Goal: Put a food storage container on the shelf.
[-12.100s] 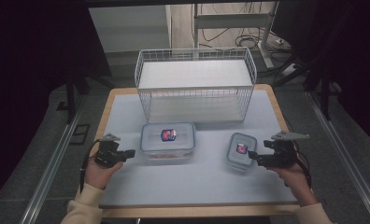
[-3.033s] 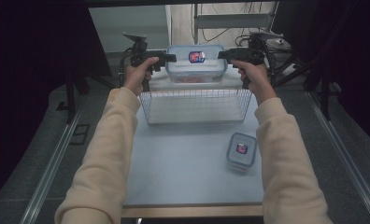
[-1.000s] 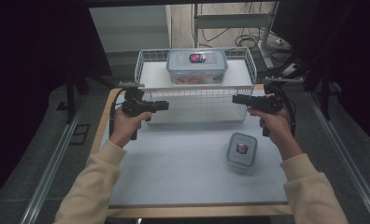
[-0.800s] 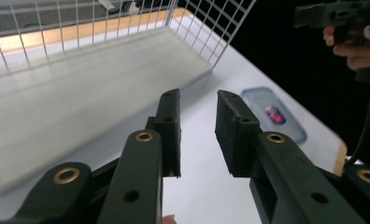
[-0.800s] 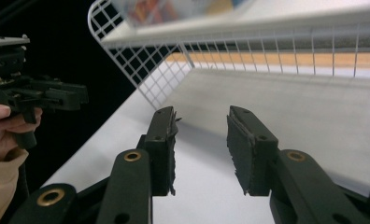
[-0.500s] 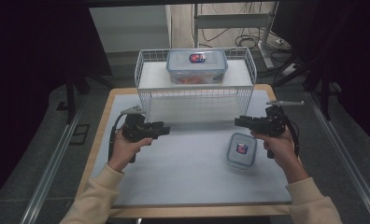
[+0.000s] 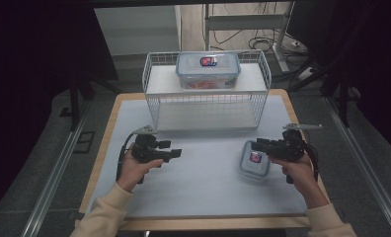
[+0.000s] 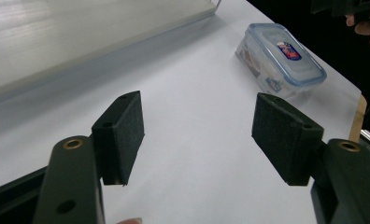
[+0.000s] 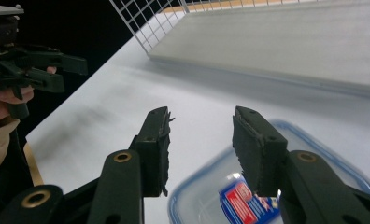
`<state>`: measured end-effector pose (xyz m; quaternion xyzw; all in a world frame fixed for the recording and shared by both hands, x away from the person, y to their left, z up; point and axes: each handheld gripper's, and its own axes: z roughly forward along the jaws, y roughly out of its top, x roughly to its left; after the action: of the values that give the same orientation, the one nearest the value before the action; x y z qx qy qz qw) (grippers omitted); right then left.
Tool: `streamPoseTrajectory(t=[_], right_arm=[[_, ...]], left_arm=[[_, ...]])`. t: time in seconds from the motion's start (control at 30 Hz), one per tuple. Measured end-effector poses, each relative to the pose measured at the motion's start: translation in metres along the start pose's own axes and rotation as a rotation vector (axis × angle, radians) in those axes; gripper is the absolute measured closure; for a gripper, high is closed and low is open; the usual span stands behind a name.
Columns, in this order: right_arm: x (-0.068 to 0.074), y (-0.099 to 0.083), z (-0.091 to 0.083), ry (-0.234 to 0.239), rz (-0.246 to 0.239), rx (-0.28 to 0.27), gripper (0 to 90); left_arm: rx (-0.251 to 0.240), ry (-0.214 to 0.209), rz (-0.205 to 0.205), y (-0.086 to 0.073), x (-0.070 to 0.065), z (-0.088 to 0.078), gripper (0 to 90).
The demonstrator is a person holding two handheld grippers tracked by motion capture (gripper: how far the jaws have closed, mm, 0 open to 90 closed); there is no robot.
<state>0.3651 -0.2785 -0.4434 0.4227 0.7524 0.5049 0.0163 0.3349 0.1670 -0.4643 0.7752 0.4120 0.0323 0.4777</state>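
A: Nearest first. High view, lower left: left gripper held low over the white table mat, aimed toward frame centre. Its own view has the pads standing wide apart, bare mat between them; the jaws have just been opening.

B: Lower right?

A: Right gripper hangs just above the small lidded container, which sits on the mat at right of centre. In the right gripper view the jaws are parted, having just been opening, clamping nothing; the container's lid lies below and beyond the tips. Contact: cannot tell.

B: Farther back?

A: White wire basket at upper centre, on the table's far edge. Large lidded container rests on its top shelf, apart from both grippers.
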Motion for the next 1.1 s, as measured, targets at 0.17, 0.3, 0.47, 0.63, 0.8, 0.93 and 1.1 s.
streamPoseTrajectory(t=[0.17, 0.3, 0.47, 0.63, 0.8, 0.93, 1.1], right_arm=[[-0.006, -0.008, -0.004, -0.029, 0.009, 0.012, 53.9], [-0.007, -0.012, -0.008, -0.046, 0.007, 0.015, 51.7], [-0.005, -0.022, -0.019, -0.060, 0.011, 0.006, 50.6], [-0.006, -0.026, -0.025, -0.088, 0.003, 0.001, 48.9], [-0.007, -0.034, -0.033, -0.118, -0.009, 0.003, 47.5], [-0.013, -0.043, -0.042, -0.148, -0.004, 0.010, 47.5], [-0.018, -0.052, -0.049, -0.168, 0.003, 0.018, 47.6]], left_arm=[[0.001, 0.009, -0.012, -0.008, 0.003, -0.003, 33.3], [0.016, 0.010, -0.009, -0.013, 0.003, 0.001, 32.8], [0.045, 0.010, 0.000, -0.016, 0.002, 0.008, 31.6], [0.050, 0.020, 0.002, -0.019, 0.002, 0.009, 30.9], [0.047, 0.025, -0.007, -0.023, 0.004, 0.008, 30.8], [0.049, 0.023, -0.014, -0.024, 0.005, 0.009, 30.7], [0.050, 0.028, -0.014, -0.026, 0.005, 0.008, 30.3]])
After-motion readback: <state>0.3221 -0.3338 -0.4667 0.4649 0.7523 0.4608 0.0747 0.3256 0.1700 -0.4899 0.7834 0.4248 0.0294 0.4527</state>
